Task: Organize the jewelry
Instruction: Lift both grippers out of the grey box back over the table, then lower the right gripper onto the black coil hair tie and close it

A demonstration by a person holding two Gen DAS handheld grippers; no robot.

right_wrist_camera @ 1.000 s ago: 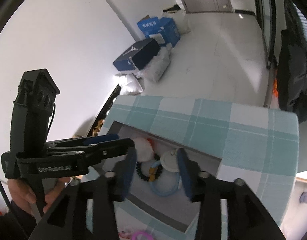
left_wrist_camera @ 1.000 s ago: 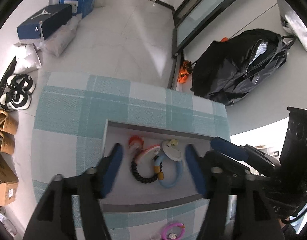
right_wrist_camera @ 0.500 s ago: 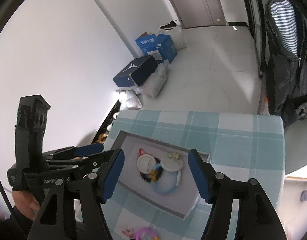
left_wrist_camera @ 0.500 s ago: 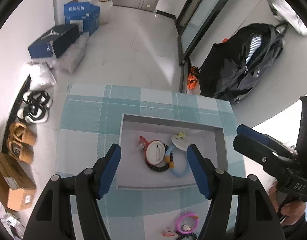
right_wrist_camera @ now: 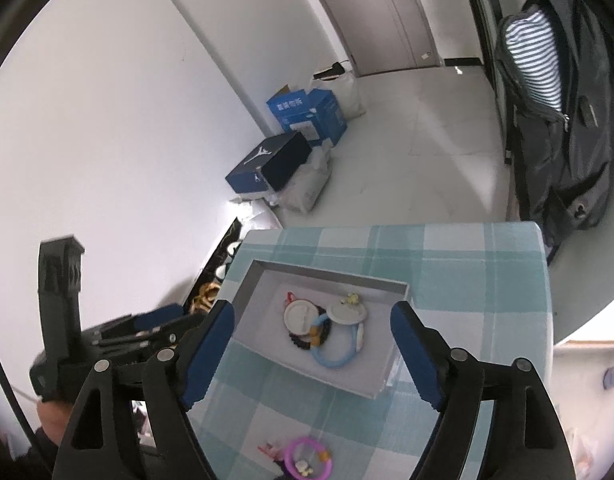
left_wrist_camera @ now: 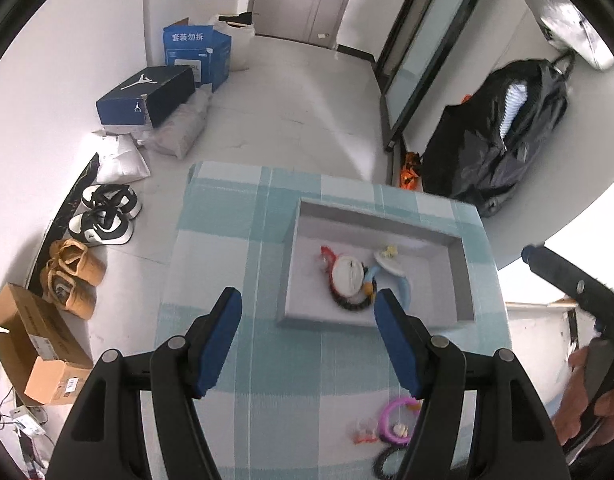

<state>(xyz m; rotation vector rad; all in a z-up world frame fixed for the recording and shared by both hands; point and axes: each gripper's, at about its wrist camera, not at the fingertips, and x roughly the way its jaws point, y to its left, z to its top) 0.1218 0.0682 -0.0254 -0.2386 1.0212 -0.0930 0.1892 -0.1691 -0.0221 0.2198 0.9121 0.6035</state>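
On the counter [left_wrist_camera: 211, 264], under a teal-and-white checked cloth, a shallow grey tray [left_wrist_camera: 465, 280] holds the jewelry: a blue bangle [right_wrist_camera: 335, 356], a black bead bracelet [left_wrist_camera: 349, 305] and two white round pieces. Toward six o'clock of the tray, a pink ring [right_wrist_camera: 309, 458] lies on the cloth. Shoes, boxes and a black bag [left_wrist_camera: 495, 148] line the white tiled floor. Left tool [left_wrist_camera: 307, 336] hangs released, empty. Right tool [right_wrist_camera: 313, 354] has just been spreading its blue-padded jaws; nothing sits between them.
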